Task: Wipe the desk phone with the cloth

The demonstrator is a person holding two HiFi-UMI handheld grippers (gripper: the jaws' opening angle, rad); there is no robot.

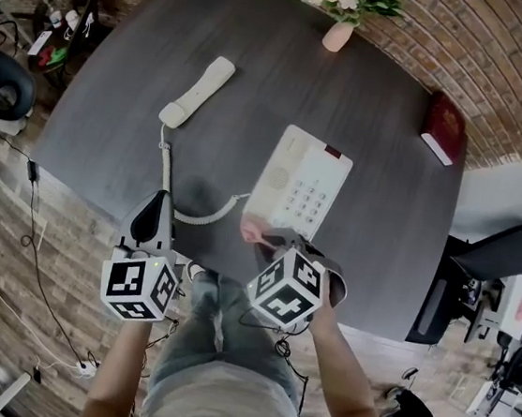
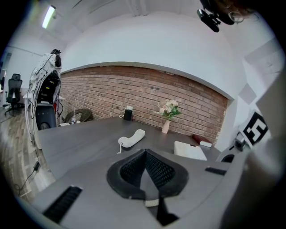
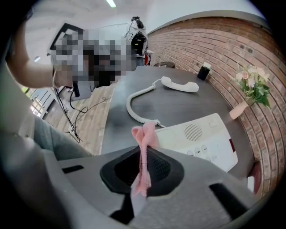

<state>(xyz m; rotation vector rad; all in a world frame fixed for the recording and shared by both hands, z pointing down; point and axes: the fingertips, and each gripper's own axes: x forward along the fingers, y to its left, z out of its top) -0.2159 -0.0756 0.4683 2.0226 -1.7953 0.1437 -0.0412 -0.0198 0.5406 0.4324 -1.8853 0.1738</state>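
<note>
The right gripper (image 3: 144,154) had its jaws pressed together on a pink cloth (image 3: 144,136), a narrow bunched fold of which stood up past the jaw tips while a short tail hung back behind them. It hung over the near edge of the dark worktop (image 1: 260,61), with the cloth at the near left corner of the desk phone (image 1: 299,183), close to where the coiled cord (image 1: 199,212) came away from it. The cloth seemed to meet the phone's edge there, though neither view showed real contact.

The phone's white base lay flat on the worktop, keypad up, without its handset. The handset (image 1: 197,91) lay apart from the base, farther back and to the left, joined to it by the cord, which ran down the worktop and curved round to the base.

The left gripper (image 2: 144,154) was held to the left of the phone over the near edge, beside the cord's bend. Its jaws met at the tips with nothing between them, and they pointed across the worktop toward the handset.

At the far side stood a pink vase of pale flowers (image 1: 339,33). A red book (image 1: 444,126) lay at the right edge, and a small black object (image 2: 128,113) sat near the brick wall.
</note>
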